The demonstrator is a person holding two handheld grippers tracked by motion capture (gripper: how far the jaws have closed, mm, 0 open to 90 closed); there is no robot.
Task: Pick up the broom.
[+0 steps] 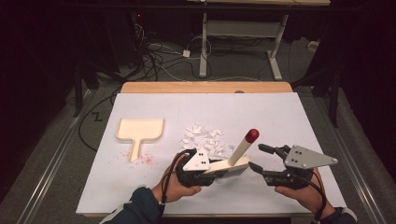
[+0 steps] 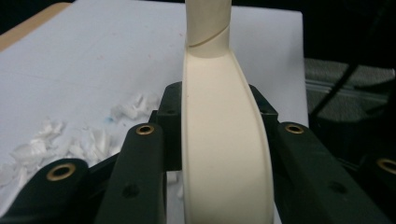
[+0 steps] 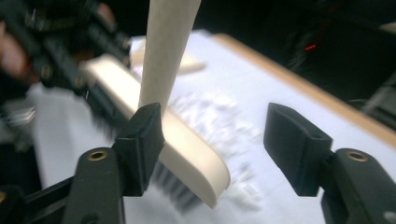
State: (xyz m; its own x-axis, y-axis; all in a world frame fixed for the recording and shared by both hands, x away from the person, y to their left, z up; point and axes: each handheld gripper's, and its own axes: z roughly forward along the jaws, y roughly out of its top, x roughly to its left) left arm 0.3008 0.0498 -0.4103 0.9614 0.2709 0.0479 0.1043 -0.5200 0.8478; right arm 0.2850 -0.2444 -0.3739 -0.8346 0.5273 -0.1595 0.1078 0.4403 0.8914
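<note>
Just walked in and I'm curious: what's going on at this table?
A person is working with a hand-held gripper in each hand. The left gripper is clamped on the head of a cream brush with a red-tipped handle. The right gripper has its jaws open beside the brush. White scraps lie on the table, with a dustpan to the left.

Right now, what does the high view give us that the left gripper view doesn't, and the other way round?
High view alone: the dustpan lying at table left, the brush's red handle tip, and the right tool open beside the brush. Left gripper view alone: a close look at the left tool's jaws clamped on both sides of the cream brush back. Shared: the brush, the white scraps and the white table cover.
</note>
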